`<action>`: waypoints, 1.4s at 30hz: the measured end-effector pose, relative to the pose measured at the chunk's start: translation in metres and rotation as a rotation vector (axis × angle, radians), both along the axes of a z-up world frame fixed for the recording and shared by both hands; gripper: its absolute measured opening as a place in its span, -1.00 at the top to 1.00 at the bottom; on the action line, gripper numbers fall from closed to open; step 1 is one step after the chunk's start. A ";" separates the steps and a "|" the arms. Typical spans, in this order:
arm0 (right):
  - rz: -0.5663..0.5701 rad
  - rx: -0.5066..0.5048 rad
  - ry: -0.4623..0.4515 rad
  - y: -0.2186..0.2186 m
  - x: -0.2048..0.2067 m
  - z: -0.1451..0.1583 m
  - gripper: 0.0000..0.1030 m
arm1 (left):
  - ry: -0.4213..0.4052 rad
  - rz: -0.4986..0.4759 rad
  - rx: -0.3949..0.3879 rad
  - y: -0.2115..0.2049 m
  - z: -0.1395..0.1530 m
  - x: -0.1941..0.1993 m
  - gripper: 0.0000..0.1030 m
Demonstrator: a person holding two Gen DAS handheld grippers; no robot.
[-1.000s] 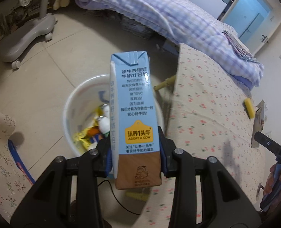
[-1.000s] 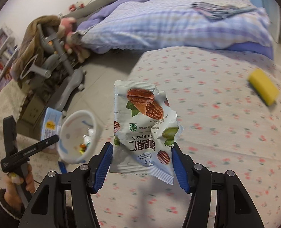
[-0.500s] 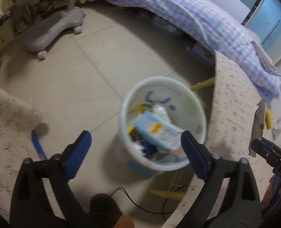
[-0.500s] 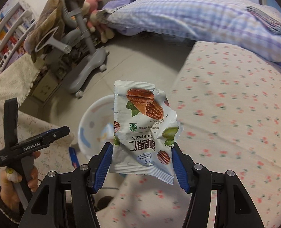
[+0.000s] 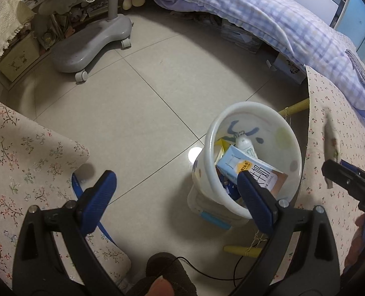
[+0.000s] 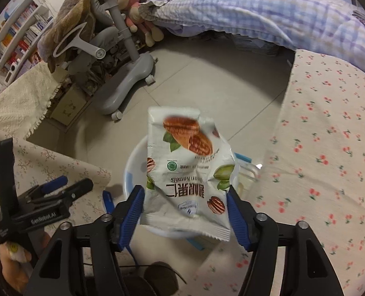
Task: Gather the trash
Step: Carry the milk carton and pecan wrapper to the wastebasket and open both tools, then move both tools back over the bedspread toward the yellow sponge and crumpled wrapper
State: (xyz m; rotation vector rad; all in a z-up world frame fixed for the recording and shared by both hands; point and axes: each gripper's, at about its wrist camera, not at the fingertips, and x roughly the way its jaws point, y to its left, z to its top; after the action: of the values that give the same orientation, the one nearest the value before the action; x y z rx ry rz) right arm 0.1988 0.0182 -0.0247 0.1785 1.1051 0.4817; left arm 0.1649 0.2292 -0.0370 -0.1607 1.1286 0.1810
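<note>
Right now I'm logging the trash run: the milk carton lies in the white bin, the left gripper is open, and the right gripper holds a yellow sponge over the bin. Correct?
Not quite. The right gripper holds a pecan snack bag, not a sponge, as the right wrist view shows. The rest stands: the milk carton lies in the white bin, and the left gripper is open.

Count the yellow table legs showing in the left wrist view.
2. One yellow leg sticks out from under the floral cloth just behind the white bin. The other lies low in the view, in front of the bin. The cloth may hide more.
</note>
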 end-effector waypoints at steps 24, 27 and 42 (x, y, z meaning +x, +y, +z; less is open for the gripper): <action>-0.064 -0.066 -0.069 -0.065 -0.021 0.025 -0.82 | -0.020 -0.081 -0.029 -0.026 0.006 -0.006 -0.90; -0.089 -0.097 -0.079 -0.091 -0.029 0.026 -0.92 | -0.017 -0.100 -0.024 -0.035 0.005 -0.006 -0.90; -0.347 -0.173 -0.074 -0.249 -0.065 0.020 -0.95 | -0.004 -0.206 -0.020 -0.108 0.006 -0.003 -0.90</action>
State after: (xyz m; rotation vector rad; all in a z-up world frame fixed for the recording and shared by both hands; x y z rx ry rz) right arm 0.1333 -0.2309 -0.0049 0.1943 1.0117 0.0812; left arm 0.1623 0.1212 -0.0307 -0.0621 1.1351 -0.0142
